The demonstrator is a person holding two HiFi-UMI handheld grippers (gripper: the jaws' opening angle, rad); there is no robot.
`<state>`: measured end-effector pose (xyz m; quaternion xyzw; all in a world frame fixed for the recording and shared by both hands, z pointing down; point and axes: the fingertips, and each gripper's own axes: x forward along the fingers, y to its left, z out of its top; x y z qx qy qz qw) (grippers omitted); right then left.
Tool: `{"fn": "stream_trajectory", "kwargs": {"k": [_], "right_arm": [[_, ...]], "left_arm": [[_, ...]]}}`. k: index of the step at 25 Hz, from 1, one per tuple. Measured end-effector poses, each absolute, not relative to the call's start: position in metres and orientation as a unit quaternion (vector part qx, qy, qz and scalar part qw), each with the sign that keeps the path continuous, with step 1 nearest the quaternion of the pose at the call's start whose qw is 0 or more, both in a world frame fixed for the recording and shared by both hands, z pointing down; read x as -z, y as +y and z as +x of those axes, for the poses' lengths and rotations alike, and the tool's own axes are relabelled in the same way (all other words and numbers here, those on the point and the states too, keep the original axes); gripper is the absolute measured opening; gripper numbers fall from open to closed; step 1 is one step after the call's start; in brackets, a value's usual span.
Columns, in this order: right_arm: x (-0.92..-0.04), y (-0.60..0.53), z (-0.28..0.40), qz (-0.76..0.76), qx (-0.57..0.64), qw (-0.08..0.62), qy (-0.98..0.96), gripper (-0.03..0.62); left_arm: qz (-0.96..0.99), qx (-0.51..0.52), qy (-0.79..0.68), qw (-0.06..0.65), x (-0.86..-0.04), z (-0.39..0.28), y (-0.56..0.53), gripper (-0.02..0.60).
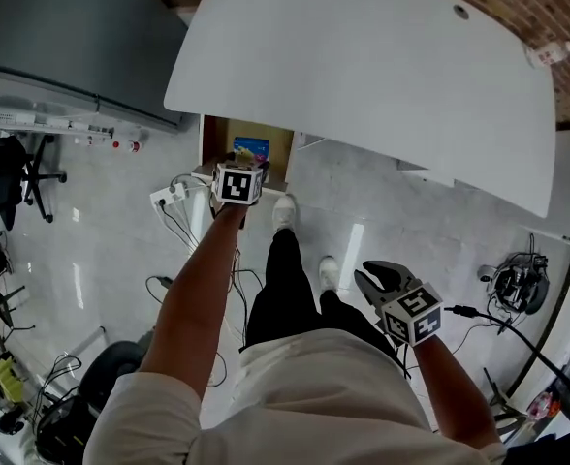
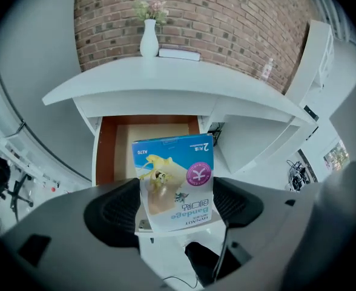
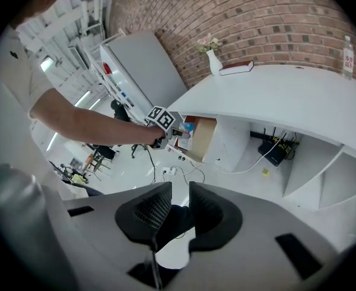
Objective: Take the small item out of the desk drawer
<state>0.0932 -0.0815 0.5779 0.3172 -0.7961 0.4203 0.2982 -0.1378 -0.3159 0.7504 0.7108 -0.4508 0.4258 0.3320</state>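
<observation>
A small blue and white bandage box is clamped between the pads of my left gripper, which is shut on it. The box hangs just above the open wooden drawer under the white desk. In the head view the left gripper holds the box over the drawer at the desk's left end. My right gripper hangs low beside the person's leg, away from the desk. Its jaws stand a little apart with nothing between them.
A power strip with cables lies on the floor left of the drawer. A vase and a book stand on the desk's back edge, with a bottle at its far right. A grey cabinet stands to the left.
</observation>
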Motion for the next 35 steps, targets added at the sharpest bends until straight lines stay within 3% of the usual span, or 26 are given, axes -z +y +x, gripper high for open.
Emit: {"fn": "stream_trajectory", "kwargs": {"k": [16,35], "right_arm": [[-0.508,-0.023,0.144,0.328,-0.34,0.274,-0.838,0.089],[-0.447,0.03,0.143,0.325,-0.262,0.258,-0.871,0.044]], "left_arm": [[0.783,-0.298,-0.466,0.284,-0.575,-0.078,-0.175,0.371],[0.829,-0.211,-0.455,0.248,-0.428,-0.044,-0.027,0.371]]}}
